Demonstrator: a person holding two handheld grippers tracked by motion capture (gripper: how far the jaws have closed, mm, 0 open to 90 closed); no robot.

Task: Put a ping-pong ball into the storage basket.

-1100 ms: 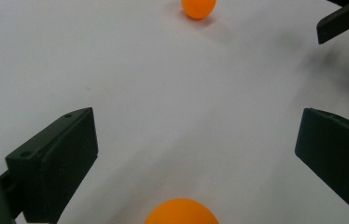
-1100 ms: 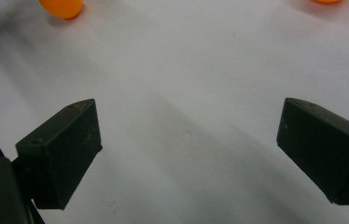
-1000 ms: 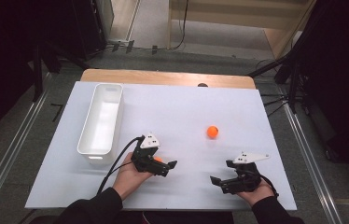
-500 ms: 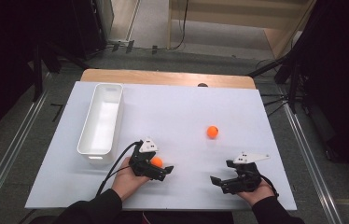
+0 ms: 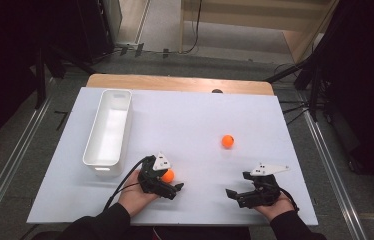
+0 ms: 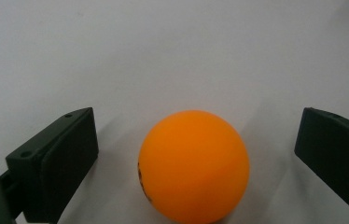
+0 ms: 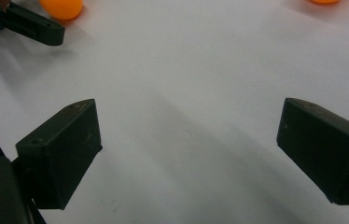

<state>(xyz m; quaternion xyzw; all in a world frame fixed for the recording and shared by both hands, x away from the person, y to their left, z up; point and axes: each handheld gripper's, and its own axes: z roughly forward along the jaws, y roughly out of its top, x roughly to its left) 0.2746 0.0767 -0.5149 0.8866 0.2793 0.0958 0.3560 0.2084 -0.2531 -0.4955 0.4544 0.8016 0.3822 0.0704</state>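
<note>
The left gripper [image 6: 196,154] straddles the near orange ball [image 6: 193,165] with jaws spread wide, untouched, while the right gripper [image 7: 189,149] gapes over bare table [image 7: 200,70].

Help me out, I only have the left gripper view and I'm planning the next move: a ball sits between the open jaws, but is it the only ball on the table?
Observer: No. A second ball lies farther out, toward the table's middle.
Operator: Is there anywhere to put them?
Observer: A white bin stands on the table's left side, just beyond the left hand-held gripper.
Operator: Anything in the bin?
Observer: From the high view it looks empty.
Operator: And the right hand-held gripper?
Observer: The right hand-held gripper is open over bare table, holding nothing, near the front edge.
</note>
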